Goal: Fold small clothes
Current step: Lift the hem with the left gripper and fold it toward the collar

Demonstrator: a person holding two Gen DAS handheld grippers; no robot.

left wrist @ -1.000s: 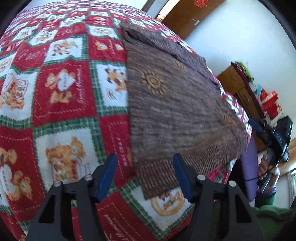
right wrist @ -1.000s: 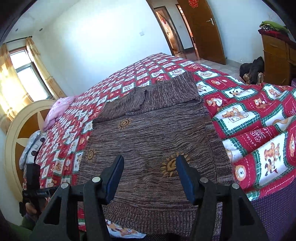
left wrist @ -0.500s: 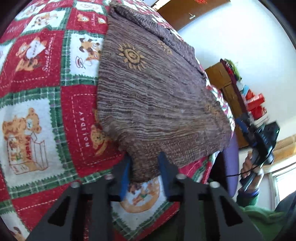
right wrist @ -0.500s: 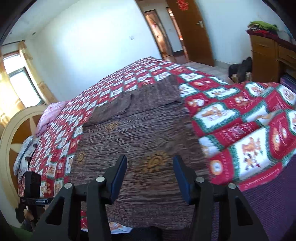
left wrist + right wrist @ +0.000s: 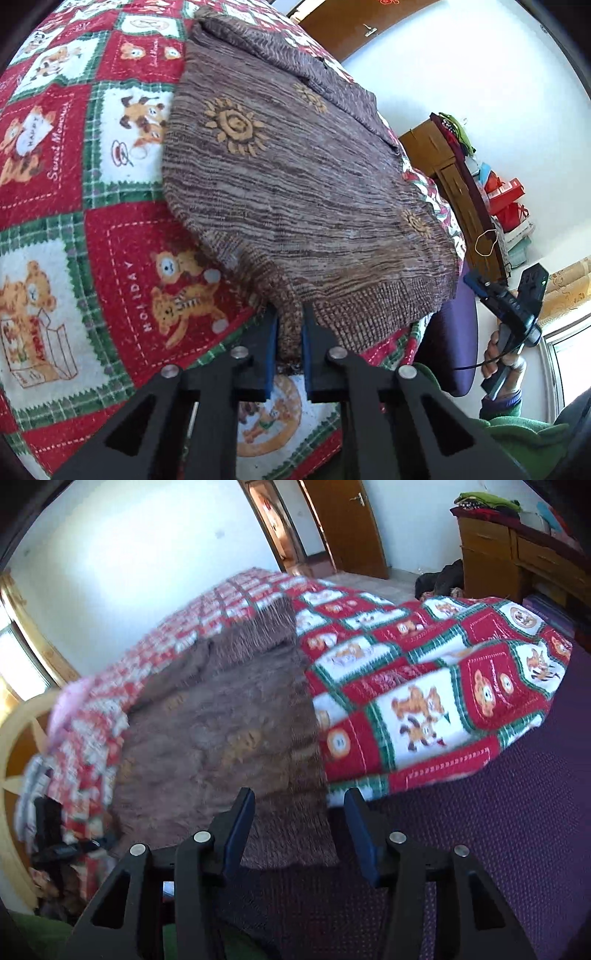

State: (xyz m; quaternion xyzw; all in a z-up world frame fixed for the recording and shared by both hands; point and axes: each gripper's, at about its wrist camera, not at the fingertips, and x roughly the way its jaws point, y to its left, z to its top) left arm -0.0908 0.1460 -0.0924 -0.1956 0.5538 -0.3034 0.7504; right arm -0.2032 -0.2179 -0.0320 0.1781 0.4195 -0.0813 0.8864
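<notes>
Nearest the left camera, the left gripper point(image 5: 287, 332) is clenched on a bunched bit of the sweater's point(image 5: 295, 177) ribbed hem, the knit pinched tight between its two blue pads point(image 5: 271, 343) and pulled up into a ridge. The sweater, brown with orange sun motifs, lies spread flat on the quilt point(image 5: 74, 184), a red, white and green patchwork of teddy bears that covers the bed; its hem is at the near edge and its folded sleeves lie across the far end. In the right view the right gripper point(image 5: 299, 805) is released, its fingers point(image 5: 242, 823) standing wide apart, hovering just over the sweater point(image 5: 221, 731) at the hem's other corner, which hangs a little past the quilt's edge onto a purple sheet point(image 5: 498, 830); the cloth here is blurred and no contact can be told. The quilt point(image 5: 424, 709) runs on beyond. In the left view the right hand shows beyond the bed's corner, gripping its tool. Farther off stand a wooden dresser point(image 5: 517, 561) with clothes piled on top, a dark heap on the floor beside it, a brown door point(image 5: 343, 524) and white walls
</notes>
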